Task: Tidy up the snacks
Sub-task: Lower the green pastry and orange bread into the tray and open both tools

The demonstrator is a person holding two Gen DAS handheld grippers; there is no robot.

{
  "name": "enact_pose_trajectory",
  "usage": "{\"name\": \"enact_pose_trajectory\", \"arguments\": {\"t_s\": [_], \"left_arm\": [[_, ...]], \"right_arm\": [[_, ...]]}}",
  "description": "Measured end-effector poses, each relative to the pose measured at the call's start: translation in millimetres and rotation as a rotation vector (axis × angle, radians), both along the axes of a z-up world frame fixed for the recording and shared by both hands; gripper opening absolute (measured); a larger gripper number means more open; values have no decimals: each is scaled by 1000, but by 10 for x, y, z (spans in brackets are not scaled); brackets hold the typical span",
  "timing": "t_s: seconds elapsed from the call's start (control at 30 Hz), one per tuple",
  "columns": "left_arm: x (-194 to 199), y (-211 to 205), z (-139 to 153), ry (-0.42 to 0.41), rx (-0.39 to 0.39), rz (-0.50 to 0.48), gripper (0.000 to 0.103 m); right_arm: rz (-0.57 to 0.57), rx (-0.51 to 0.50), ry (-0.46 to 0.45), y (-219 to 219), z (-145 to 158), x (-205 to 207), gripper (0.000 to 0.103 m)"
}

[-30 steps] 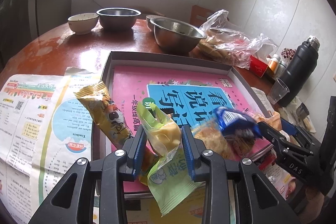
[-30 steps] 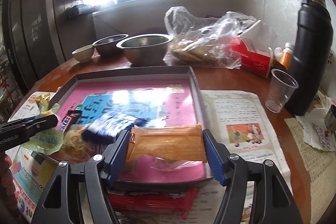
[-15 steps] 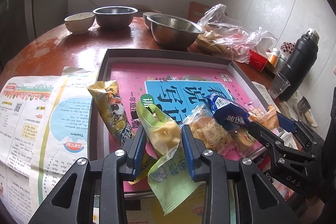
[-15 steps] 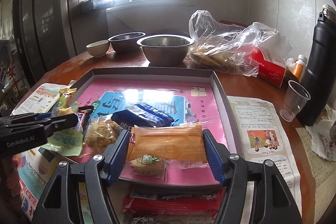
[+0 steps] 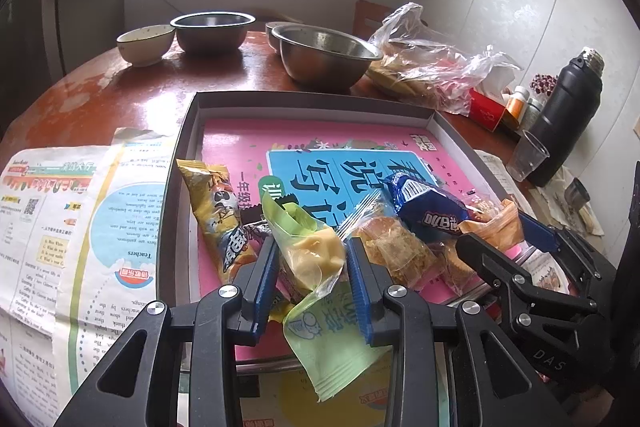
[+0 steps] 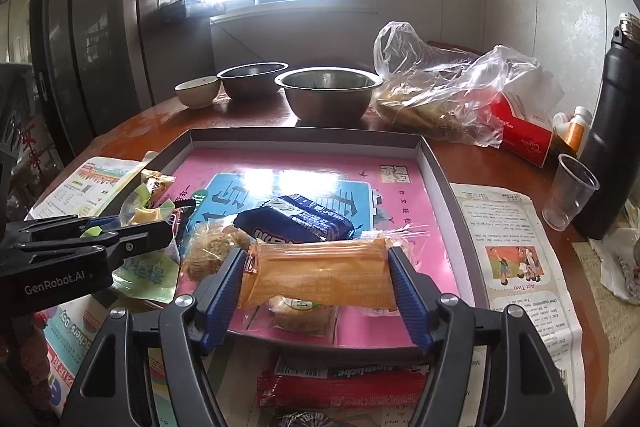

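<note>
The right gripper point(image 6: 320, 277) clamps the orange packet point(image 6: 320, 277) crosswise over the tray's point(image 6: 434, 163) near edge, the left gripper point(image 5: 312, 267) pinching the green packet point(image 5: 312, 259).

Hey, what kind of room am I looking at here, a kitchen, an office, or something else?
Most likely a home kitchen or dining area: steel mixing bowls and a small ceramic bowl on a worn round reddish wooden table, a black thermos flask, and a window behind.

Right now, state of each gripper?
Left gripper: closed on the green snack packet, above the tray.
Right gripper: its fingers press the ends of the orange snack packet; they have just eased slightly wider.
</note>
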State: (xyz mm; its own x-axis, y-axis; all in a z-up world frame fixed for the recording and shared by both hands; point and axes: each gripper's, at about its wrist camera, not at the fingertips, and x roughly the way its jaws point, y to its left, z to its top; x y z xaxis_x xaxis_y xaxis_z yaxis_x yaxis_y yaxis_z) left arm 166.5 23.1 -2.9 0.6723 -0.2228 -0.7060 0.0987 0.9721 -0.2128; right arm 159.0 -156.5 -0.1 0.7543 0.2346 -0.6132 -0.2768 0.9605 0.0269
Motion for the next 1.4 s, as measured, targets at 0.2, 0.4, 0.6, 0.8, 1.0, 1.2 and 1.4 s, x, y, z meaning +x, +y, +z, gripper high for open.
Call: {"name": "enact_pose_trajectory", "arguments": {"t_s": [0.2,0.4,0.6,0.8,1.0,1.2,1.4], "left_arm": [[-2,-8,3,-1,2,-1,35],[-7,-15,1,0,0,-3,35],[-12,-20,6,-1,-3,-4,35],[-19,-27,9,1,-17,-13,35],[-19,-27,12,4,-26,-18,35],[-16,-32,15,4,-22,-20,35],[-17,-35,15,4,-23,-18,35]], "right_arm": [[-20,16,6,-54,0,8,71],[-33,32,13,-92,10,23,71],[-28,30,17,-73,11,26,72],[-28,48,20,-73,27,25,74],[-41,60,14,-95,48,18,77],[-59,66,-3,-138,88,14,80],[-67,72,-5,-158,91,4,81]]}}
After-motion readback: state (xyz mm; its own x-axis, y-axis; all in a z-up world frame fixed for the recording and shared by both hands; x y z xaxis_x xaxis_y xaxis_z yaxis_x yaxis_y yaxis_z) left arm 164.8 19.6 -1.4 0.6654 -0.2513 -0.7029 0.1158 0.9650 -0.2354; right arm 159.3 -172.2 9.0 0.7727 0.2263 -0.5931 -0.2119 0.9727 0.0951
